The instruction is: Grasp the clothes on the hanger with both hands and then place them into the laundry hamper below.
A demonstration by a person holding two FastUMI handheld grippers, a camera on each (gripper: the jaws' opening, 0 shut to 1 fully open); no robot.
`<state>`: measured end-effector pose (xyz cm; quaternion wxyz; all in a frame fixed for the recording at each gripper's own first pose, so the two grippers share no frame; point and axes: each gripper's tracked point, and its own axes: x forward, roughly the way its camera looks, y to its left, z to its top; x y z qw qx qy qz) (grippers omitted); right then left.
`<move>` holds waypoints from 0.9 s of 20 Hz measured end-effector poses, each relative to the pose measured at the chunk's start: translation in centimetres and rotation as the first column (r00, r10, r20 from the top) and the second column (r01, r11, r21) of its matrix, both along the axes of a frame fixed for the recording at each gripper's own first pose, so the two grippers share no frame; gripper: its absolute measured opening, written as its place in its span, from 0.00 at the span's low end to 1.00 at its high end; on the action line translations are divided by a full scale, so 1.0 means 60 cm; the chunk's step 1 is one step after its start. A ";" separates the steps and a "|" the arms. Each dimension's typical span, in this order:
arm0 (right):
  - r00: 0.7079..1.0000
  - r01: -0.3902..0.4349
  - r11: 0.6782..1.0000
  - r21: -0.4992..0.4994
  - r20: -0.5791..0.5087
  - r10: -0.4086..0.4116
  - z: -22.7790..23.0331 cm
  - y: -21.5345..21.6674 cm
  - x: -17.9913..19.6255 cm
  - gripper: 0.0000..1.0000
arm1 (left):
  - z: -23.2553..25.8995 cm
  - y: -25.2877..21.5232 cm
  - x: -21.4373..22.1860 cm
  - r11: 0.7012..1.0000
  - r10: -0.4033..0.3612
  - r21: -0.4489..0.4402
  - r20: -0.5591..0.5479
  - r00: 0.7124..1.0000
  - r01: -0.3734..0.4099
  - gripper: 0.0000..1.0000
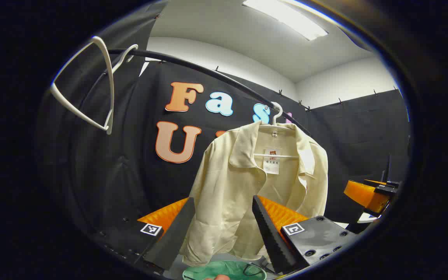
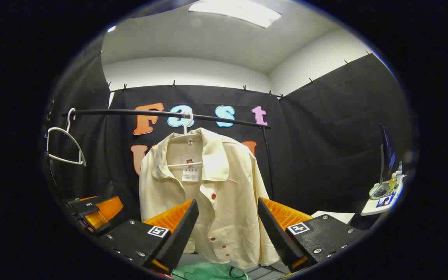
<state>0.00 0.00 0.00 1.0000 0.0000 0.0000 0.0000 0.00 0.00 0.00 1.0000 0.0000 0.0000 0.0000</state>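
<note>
Ahead of the left hand-held gripper [image 1: 224, 229], whose fingers stand wide apart and hold nothing, a cream shirt [image 1: 247, 186] hangs on a white hanger [image 1: 275, 116] from a black rail [image 1: 208, 74]. Up to its left an empty white hanger [image 1: 91, 85] dangles from that rail. Below, between the fingertips, lies the green rim of the laundry hamper [image 1: 224, 270]. The right hand-held gripper [image 2: 228, 229] is likewise spread wide and empty, with the shirt [image 2: 208, 194] straight ahead beyond its fingers, untouched, and the hamper [image 2: 208, 272] beneath.
</note>
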 end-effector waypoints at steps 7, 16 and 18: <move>1.000 0.007 1.000 0.005 0.000 -0.007 -0.005 -0.005 -0.002 0.95 | 0.005 0.005 0.002 1.000 0.011 0.022 0.009 1.000 -0.011 0.97; 1.000 0.000 1.000 -0.002 -0.005 0.000 -0.007 0.003 -0.009 0.95 | 0.006 0.013 -0.003 0.999 0.018 0.037 0.009 1.000 -0.018 0.96; 1.000 0.001 1.000 -0.002 -0.007 -0.001 -0.008 0.003 -0.011 0.95 | 0.007 0.014 -0.003 0.999 0.020 0.041 0.008 1.000 -0.020 1.00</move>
